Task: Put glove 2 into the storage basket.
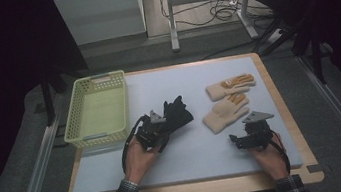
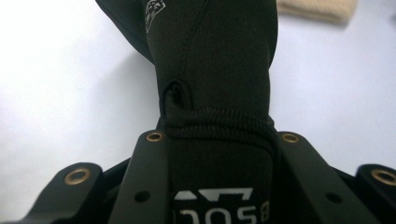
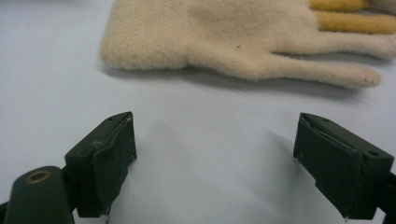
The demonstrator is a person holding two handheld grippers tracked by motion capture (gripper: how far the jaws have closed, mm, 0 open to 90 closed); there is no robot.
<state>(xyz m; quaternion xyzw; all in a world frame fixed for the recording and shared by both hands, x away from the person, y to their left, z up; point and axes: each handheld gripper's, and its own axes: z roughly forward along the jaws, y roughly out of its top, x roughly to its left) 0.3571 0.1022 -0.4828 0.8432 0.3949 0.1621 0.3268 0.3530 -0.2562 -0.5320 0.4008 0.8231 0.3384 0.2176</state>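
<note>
The black glove (image 1: pixel 177 113) sits near the middle of the pale blue mat (image 1: pixel 192 158), a little left of centre, lifted at its cuff end and running on a slant: its cuff is down toward the person's left hand and its fingers point up and to the right, away from the person. Starting from the left side of the table, a pale green plastic basket (image 1: pixel 76 114) with a perforated wall stands on the mat's far left corner, near the glove but apart from it. Next comes the left gripper (image 1: pixel 157 128), held in the person's left hand (image 1: pixel 139 156); in the left gripper view its two black jaws are pressed in on the ribbed cuff of the black glove (image 2: pixel 215 70), which stretches straight away from the camera with white lettering showing between the jaws. Further right lie two cream gloves with orange-yellow fingers, the far cream glove (image 1: pixel 230 86) and the near cream glove (image 1: pixel 225 111) just beside each other, both with cuffs to the left and fingers pointing right. At the right, the right gripper (image 1: pixel 238 141) hovers low over the mat in the person's right hand (image 1: pixel 268 158); in the right gripper view its jaws stand spread wide with bare mat between them, and the near cream glove (image 3: pixel 224 42) lies just beyond, not touched.
</note>
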